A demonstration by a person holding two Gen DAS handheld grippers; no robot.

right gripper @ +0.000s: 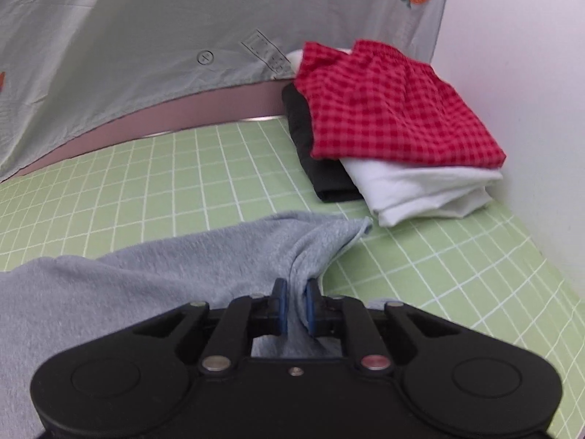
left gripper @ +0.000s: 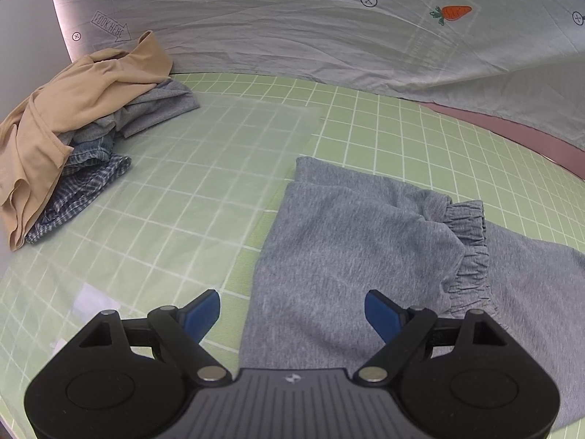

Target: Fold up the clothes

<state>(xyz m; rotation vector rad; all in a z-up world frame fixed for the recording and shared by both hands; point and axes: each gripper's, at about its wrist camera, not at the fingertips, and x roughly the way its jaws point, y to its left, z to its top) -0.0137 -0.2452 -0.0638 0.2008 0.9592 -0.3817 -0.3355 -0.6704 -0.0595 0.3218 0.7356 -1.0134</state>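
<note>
Grey shorts [left gripper: 358, 241] with a gathered elastic waistband [left gripper: 471, 252] lie on the green grid mat [left gripper: 182, 197]. My left gripper [left gripper: 292, 314] is open and empty, hovering over the shorts' near left part. In the right wrist view my right gripper [right gripper: 294, 303] is shut on a bunched edge of the grey shorts [right gripper: 146, 274], and the cloth rises in a ridge from the fingers.
A heap of unfolded clothes, tan [left gripper: 73, 109], grey and blue plaid, lies at the far left. A folded stack with red gingham [right gripper: 387, 109], white [right gripper: 420, 190] and black [right gripper: 321, 161] pieces sits at the far right by the wall. A grey printed sheet [left gripper: 329, 36] hangs behind the table.
</note>
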